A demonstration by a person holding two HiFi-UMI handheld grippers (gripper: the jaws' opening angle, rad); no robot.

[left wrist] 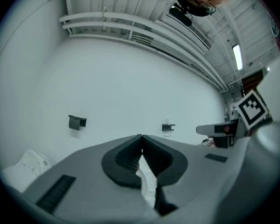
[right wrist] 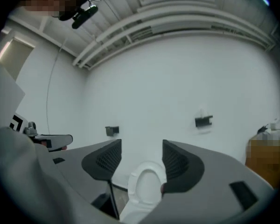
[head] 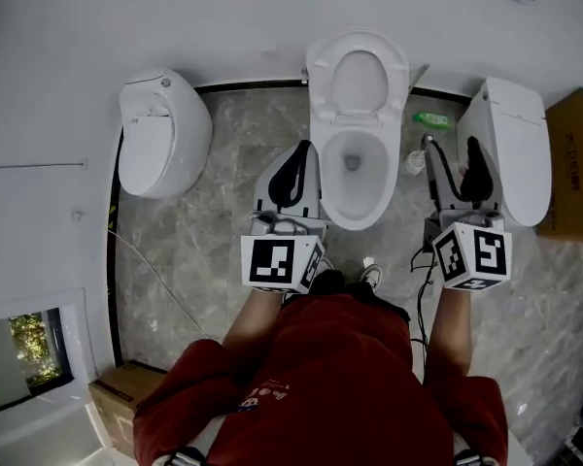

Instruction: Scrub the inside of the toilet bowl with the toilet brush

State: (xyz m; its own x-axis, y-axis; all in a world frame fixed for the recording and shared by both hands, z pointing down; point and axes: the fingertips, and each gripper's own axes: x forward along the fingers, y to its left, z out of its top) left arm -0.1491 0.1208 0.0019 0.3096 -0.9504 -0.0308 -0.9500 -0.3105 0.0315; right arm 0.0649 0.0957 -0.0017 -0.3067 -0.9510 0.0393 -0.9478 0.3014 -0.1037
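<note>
The floor [head: 204, 250] is grey veined stone, closed at its far edge by a plain white wall [head: 272, 17] with a dark strip along the base. Three white toilets stand along that far edge. The left toilet [head: 160, 134] and the right toilet [head: 515, 144] have their lids down, while the middle toilet [head: 379, 187] has its seat up and its bowl open. A green bottle [head: 430, 119] lies at the far edge between the middle and right toilets, with a small pale object [head: 415, 160] just in front of it. One box [head: 575, 163] sits at the floor's right edge and another box [head: 126, 391] at the near left corner. The person [head: 330, 377], in red, stands facing the middle toilet.

The left gripper [head: 304, 147] hangs just beside the bowl's left rim. Its fingers [left wrist: 126, 160] are pressed together tip to tip with nothing between them.

The right gripper [head: 451, 144] hangs over the strip of floor between the middle and right toilets. Its fingers [right wrist: 179, 164] stand well apart and hold nothing. In the right gripper view the raised seat shows through the gap, beyond the fingers and apart from them. Low in that gap, close to the left finger, stands a thin dark rod [right wrist: 111, 195] — too little of it shows to say whether it is the brush.

The brush cannot be made out for certain in any view, and neither gripper has hold of it.
</note>
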